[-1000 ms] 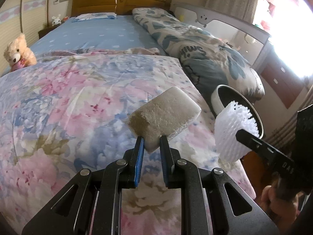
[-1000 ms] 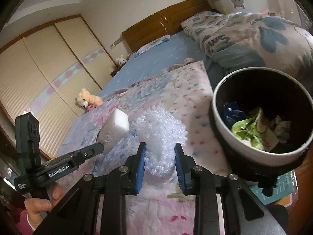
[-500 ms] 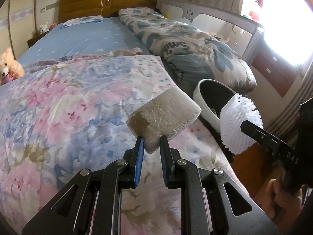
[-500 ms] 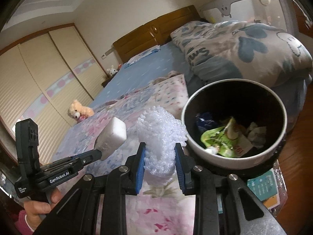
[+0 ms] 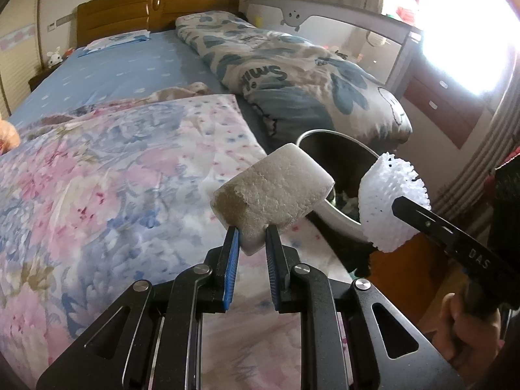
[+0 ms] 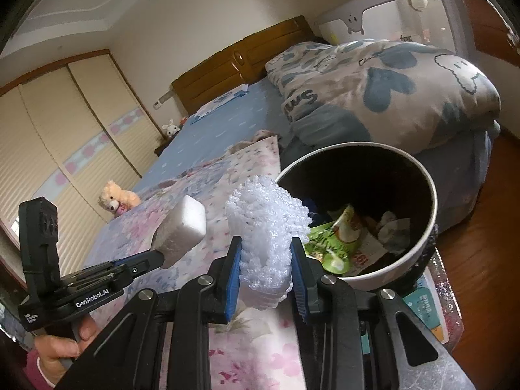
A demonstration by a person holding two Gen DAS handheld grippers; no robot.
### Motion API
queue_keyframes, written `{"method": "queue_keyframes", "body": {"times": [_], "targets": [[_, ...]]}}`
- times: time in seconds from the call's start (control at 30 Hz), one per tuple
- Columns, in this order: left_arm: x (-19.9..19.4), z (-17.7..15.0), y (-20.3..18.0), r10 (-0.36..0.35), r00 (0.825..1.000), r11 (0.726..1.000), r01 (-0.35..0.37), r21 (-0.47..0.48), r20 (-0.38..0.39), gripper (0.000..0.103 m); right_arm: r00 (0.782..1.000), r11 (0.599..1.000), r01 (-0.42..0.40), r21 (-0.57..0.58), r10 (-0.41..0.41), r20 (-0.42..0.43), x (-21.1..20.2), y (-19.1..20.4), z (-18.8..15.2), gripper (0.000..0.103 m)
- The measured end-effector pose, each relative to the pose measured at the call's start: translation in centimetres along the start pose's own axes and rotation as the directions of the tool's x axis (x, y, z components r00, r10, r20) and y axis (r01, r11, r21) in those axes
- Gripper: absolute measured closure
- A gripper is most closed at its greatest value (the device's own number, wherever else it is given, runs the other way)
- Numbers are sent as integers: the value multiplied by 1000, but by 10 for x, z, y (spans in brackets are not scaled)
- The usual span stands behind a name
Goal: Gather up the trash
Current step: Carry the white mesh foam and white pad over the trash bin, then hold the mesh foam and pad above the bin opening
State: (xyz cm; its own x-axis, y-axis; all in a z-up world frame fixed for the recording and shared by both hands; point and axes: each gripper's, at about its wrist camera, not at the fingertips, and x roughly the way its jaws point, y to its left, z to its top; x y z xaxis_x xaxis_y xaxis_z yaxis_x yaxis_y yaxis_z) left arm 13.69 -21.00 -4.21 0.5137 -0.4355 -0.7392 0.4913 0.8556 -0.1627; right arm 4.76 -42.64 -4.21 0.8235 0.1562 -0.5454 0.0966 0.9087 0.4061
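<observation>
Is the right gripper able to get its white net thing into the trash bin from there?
Probably yes. The right gripper holds the foam net right beside the trash bin, whose open mouth faces it, nothing between.

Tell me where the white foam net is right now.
The foam net is clamped in the right tool, just left of the trash bin's rim, above the floral quilt.

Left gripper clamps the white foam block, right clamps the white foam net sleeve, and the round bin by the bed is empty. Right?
Not quite: the round white-rimmed bin is not empty. The right wrist view shows a green wrapper and crumpled paper inside. The rest holds: the left gripper clamps the white foam block, the right gripper the white foam net sleeve.
</observation>
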Motion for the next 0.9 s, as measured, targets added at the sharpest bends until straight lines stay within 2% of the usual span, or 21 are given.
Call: {"method": "queue_keyframes", "body": {"times": [0.9], "targets": [[28,27,-42,-36,999,997,37,65,-15,88,999,998,51,38,-51,0,4,-32,17,75]]}}
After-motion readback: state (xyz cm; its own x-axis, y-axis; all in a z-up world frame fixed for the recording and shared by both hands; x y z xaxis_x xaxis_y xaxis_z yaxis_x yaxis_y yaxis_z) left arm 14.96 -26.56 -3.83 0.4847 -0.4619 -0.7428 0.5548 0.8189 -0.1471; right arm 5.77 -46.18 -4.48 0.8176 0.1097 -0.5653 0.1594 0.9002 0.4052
